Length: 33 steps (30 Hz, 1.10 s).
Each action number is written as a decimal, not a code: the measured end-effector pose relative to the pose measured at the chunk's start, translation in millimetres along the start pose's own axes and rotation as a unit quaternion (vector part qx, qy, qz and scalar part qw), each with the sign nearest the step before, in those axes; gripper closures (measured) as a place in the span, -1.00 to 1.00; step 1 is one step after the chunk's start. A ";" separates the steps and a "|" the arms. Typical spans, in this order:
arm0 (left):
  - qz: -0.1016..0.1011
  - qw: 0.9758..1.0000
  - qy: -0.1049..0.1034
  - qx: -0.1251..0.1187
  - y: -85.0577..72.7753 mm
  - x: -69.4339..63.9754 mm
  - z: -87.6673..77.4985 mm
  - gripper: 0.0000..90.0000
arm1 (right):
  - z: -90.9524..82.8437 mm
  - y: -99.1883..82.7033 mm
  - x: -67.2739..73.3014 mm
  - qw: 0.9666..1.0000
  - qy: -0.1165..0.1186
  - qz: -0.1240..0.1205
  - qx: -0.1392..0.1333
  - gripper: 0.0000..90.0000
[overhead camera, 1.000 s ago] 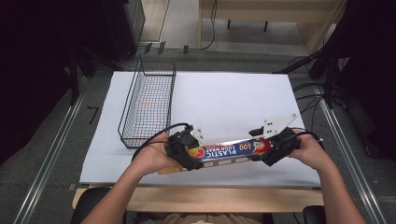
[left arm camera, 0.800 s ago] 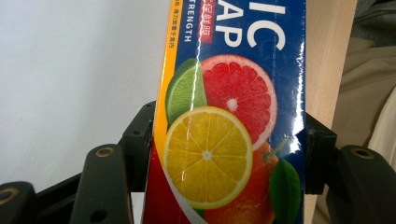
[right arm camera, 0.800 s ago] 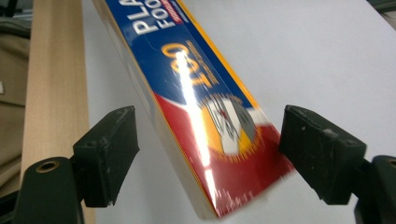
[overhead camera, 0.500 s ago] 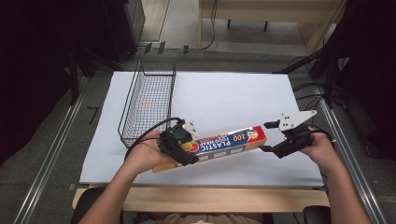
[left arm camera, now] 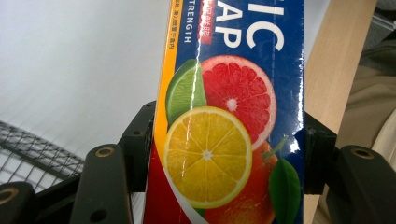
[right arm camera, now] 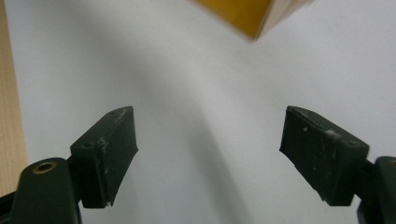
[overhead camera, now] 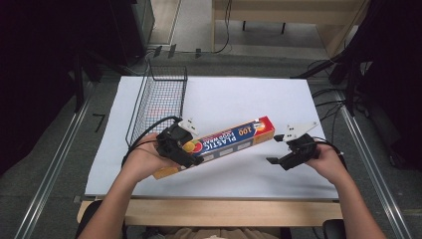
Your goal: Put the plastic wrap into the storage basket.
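Box [overhead camera: 219,143] hangs tilted over the tabletop [overhead camera: 239,99] by the basket [overhead camera: 159,102], pinched in the left tongs [overhead camera: 185,149]; right tongs [overhead camera: 278,148] spread, just widened, having let go. Left view: pads seemingly press box [left arm camera: 233,116]. Right view: tongs [right arm camera: 208,149] empty.

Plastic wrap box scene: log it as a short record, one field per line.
Held item: plastic wrap box, long, blue with citrus pictures
Holder: left gripper, shut on the box near its end
Box pose: tilted, far end toward the right gripper
Right gripper: jaws have just been opening, nothing between them, clear of the box
Nearby: wire basket on the white table, left of the box
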<state>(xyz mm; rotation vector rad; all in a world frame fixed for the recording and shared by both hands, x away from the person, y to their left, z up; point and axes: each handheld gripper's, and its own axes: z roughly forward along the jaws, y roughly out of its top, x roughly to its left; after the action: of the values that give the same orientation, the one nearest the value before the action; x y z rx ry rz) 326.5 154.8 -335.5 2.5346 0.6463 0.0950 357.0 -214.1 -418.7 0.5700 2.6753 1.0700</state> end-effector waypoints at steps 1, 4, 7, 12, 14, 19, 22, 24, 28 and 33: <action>-0.005 1.000 0.002 -0.001 -0.5 1.5 -1.8 -0.13 | 3.3 -0.1 0.7 1.000 0.000 0.002 0.001 -0.57; -0.016 1.000 0.004 -0.006 -2.2 6.4 -6.6 -0.13 | 12.0 -0.2 4.2 1.000 -0.006 -0.005 0.009 -0.57; -0.024 1.000 0.010 -0.009 -2.9 9.7 -10.9 -0.13 | 19.5 -0.6 8.4 1.000 -0.001 0.006 0.005 -0.57; -0.047 0.998 0.021 -0.018 -1.8 17.4 -17.1 -0.13 | 29.5 2.2 12.0 1.000 -0.017 0.002 0.006 -0.58; -0.055 0.998 0.035 -0.018 -0.5 20.6 -19.9 -0.13 | 31.0 2.4 12.0 1.000 -0.022 0.006 0.008 -0.58; -0.067 0.996 0.052 -0.020 2.6 31.2 -24.9 -0.14 | 32.5 0.6 10.7 1.000 -0.026 0.009 0.015 -0.58; -0.081 0.995 0.058 -0.024 3.8 40.7 -27.5 -0.13 | 33.1 0.2 11.2 0.999 -0.029 0.008 0.019 -0.58; -0.091 0.993 0.067 -0.024 4.6 47.7 -29.4 -0.13 | 32.5 0.1 11.1 0.999 -0.035 0.000 0.017 -0.58; -0.122 0.989 0.075 -0.025 5.7 64.0 -32.2 -0.13 | 29.9 -0.2 11.4 0.999 -0.048 -0.002 0.013 -0.59; -0.149 0.985 0.086 -0.026 9.0 81.0 -33.8 -0.13 | 33.9 -2.7 11.5 0.998 -0.050 -0.008 0.033 -0.59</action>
<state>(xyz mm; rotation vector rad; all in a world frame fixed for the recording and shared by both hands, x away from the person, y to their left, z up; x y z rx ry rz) 395.5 201.4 -306.5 2.3661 1.0699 0.2226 356.8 -190.1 -445.4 0.5978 2.6316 0.9271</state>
